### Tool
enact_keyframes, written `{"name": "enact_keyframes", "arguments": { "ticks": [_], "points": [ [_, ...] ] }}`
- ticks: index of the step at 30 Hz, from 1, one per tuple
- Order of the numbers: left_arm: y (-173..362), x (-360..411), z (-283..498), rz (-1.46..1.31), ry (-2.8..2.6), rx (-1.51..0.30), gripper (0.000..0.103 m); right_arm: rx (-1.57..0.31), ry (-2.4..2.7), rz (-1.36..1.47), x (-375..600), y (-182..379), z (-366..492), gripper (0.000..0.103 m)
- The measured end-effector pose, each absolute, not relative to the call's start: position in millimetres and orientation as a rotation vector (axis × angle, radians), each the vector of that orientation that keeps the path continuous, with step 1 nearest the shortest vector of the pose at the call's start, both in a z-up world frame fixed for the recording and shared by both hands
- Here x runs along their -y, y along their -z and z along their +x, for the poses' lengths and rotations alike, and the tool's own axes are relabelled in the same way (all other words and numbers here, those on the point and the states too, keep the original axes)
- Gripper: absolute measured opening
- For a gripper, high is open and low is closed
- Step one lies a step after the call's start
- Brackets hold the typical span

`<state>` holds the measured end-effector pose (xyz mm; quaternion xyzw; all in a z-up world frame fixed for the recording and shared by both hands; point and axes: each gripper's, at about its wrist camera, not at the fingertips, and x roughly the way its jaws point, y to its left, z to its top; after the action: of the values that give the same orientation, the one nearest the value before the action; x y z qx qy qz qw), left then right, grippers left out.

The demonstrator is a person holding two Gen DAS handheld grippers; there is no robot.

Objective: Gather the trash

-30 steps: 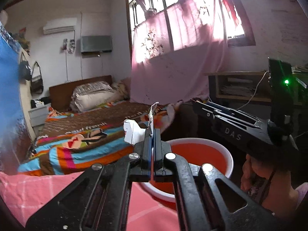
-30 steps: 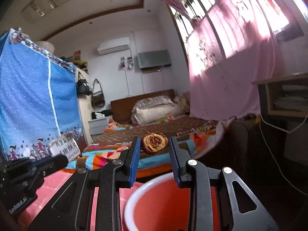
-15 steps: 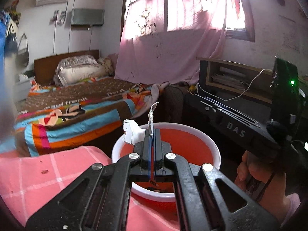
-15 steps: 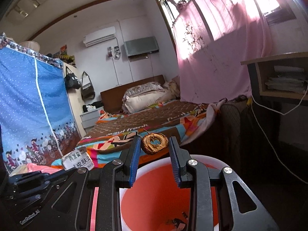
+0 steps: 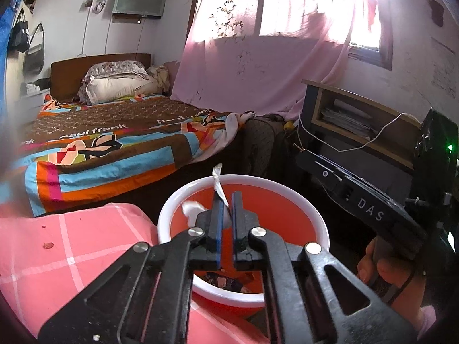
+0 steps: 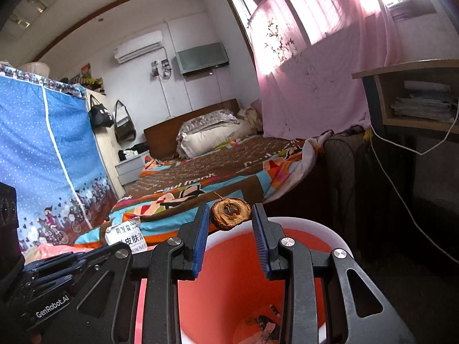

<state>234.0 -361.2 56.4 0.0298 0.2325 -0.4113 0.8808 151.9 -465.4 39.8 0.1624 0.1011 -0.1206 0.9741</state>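
Meanwhile, over the red bin (image 5: 298, 200), the left gripper (image 5: 225, 200) is opening around a white wrapper (image 5: 219, 189) — the right gripper (image 6: 231, 223) clamps a dried fruit slice (image 6: 231, 213).

Left tool (image 5: 225, 200) jaws opening, right tool (image 6: 231, 215) clamped

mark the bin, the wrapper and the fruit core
bin (image 5: 314, 206): left wrist view, white rim, far right side.
wrapper (image 5: 218, 185): left wrist view, white strip above the pads.
fruit core (image 6: 231, 214): right wrist view, brown ring face.
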Motion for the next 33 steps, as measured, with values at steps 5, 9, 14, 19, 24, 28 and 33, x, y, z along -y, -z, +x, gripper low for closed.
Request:
{"name": "enact_keyframes", "arguments": {
  "ticks": [5,9,14,19,24,28,33],
  "points": [
    [-55,360,235,0.052,0.85,-0.489,0.019,-0.217,0.248,0.337,467,-38,153,0.029],
    [-56,357,236,0.041,0.833,-0.486,0.021,-0.215,0.249,0.335,468,-39,153,0.036],
    [-55,354,241,0.015,0.82,-0.498,0.028,-0.211,0.249,0.332,468,-39,154,0.042],
    [-55,355,241,0.011,0.827,-0.497,0.031,-0.208,0.26,0.33,471,-38,152,0.043],
    [-55,353,242,-0.002,0.816,-0.492,0.034,-0.208,0.269,0.336,473,-36,151,0.044],
    [-55,349,241,-0.008,0.804,-0.484,0.036,-0.206,0.27,0.335,473,-37,151,0.044],
    [-58,346,242,-0.015,0.785,-0.473,0.043,-0.207,0.268,0.333,473,-37,151,0.045]
  ]
}}
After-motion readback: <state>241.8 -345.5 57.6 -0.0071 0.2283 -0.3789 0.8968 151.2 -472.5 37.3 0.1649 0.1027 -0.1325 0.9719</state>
